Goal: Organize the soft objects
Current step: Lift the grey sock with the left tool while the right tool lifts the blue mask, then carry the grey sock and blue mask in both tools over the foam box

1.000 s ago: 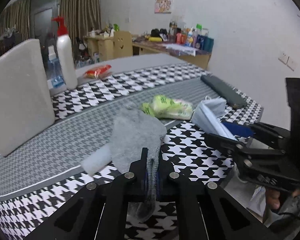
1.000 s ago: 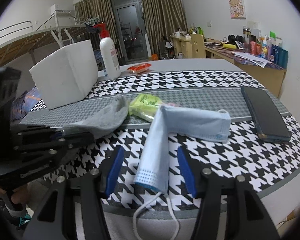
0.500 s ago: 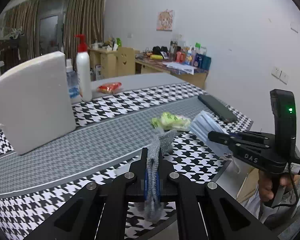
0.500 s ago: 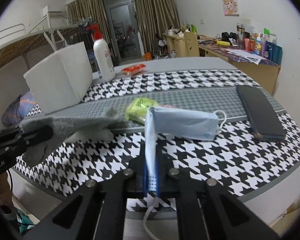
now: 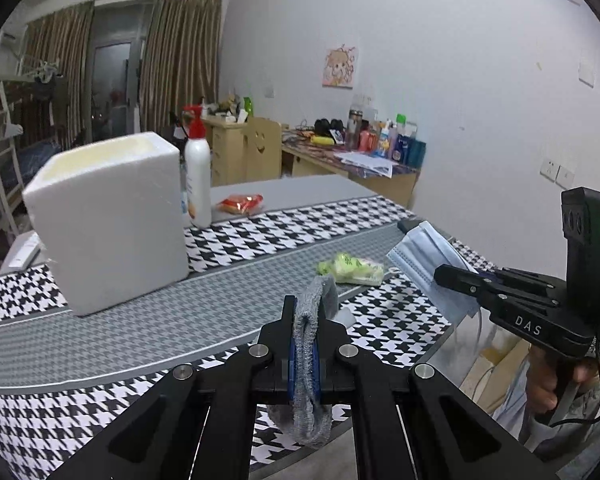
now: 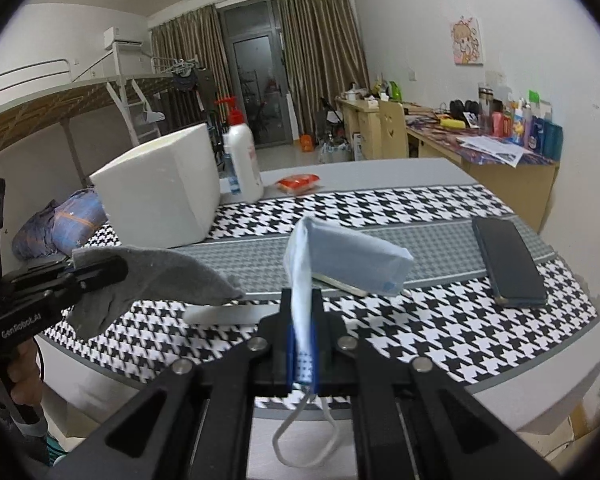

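Note:
My left gripper (image 5: 305, 340) is shut on a grey sock (image 5: 310, 360) and holds it above the table's front edge; the sock also shows at the left of the right wrist view (image 6: 160, 276). My right gripper (image 6: 302, 340) is shut on a light blue face mask (image 6: 340, 256), lifted off the table; it also shows in the left wrist view (image 5: 428, 264). A white foam box (image 5: 108, 220), open at the top, stands at the back left of the table (image 5: 140, 320). A green tissue pack (image 5: 352, 270) lies mid-table.
A white pump bottle (image 5: 198, 176) and a red packet (image 5: 240, 202) stand behind the box. A black phone (image 6: 508, 260) lies at the table's right. A small white foam piece (image 6: 228, 314) lies near the front. A cluttered desk (image 6: 480, 140) is behind.
The right gripper closed on the mask and lifted it. The left gripper lifted the sock off the table. Both have pulled up and back from the table.

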A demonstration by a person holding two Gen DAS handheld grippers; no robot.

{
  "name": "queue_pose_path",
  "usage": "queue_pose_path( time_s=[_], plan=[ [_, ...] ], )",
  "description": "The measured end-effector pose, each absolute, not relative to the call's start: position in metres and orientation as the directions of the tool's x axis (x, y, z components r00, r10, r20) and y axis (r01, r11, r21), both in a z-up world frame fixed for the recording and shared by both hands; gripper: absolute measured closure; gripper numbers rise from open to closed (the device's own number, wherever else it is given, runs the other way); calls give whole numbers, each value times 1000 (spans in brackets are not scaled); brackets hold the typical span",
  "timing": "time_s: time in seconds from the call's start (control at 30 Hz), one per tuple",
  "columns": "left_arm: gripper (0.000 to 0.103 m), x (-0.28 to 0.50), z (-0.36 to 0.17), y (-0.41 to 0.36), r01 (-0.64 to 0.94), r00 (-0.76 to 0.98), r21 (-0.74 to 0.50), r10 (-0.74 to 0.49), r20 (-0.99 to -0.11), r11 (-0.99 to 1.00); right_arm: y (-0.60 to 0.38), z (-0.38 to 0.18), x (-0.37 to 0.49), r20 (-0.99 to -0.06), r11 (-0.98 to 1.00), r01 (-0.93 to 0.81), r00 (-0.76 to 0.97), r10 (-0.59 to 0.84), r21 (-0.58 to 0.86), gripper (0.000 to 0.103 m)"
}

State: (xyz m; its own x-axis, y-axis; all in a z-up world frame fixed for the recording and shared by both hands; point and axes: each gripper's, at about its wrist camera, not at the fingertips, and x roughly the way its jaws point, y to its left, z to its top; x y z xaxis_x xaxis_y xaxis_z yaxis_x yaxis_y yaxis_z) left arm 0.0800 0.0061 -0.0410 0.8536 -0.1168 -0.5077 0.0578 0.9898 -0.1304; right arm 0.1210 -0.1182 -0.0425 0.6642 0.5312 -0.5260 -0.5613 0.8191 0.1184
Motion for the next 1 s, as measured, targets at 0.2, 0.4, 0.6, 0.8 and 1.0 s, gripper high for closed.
queue_pose_path(
  time_s=[0.2,0.4,0.6,0.8,1.0],
  plan=[
    [97,67,-34,11,39,864,-113,-90,-495,993,-107,-36,117,-500,792,-599,653,569,119,94],
    [97,69,-23,16,6,869,-102,-55,-492,995,-98,-29,118,-481,767,-628,635,604,134,94],
    [97,69,-18,25,-23,874,-108,-33,-486,994,-86,-22,121,-469,747,-648,619,630,149,94],
    [97,73,-10,35,-50,878,-100,-4,-478,994,-72,-15,124,-455,732,-665,612,647,145,94],
    [97,80,-2,45,-71,881,-87,22,-472,994,-62,-8,128,-439,732,-667,622,648,135,94]
  ],
)
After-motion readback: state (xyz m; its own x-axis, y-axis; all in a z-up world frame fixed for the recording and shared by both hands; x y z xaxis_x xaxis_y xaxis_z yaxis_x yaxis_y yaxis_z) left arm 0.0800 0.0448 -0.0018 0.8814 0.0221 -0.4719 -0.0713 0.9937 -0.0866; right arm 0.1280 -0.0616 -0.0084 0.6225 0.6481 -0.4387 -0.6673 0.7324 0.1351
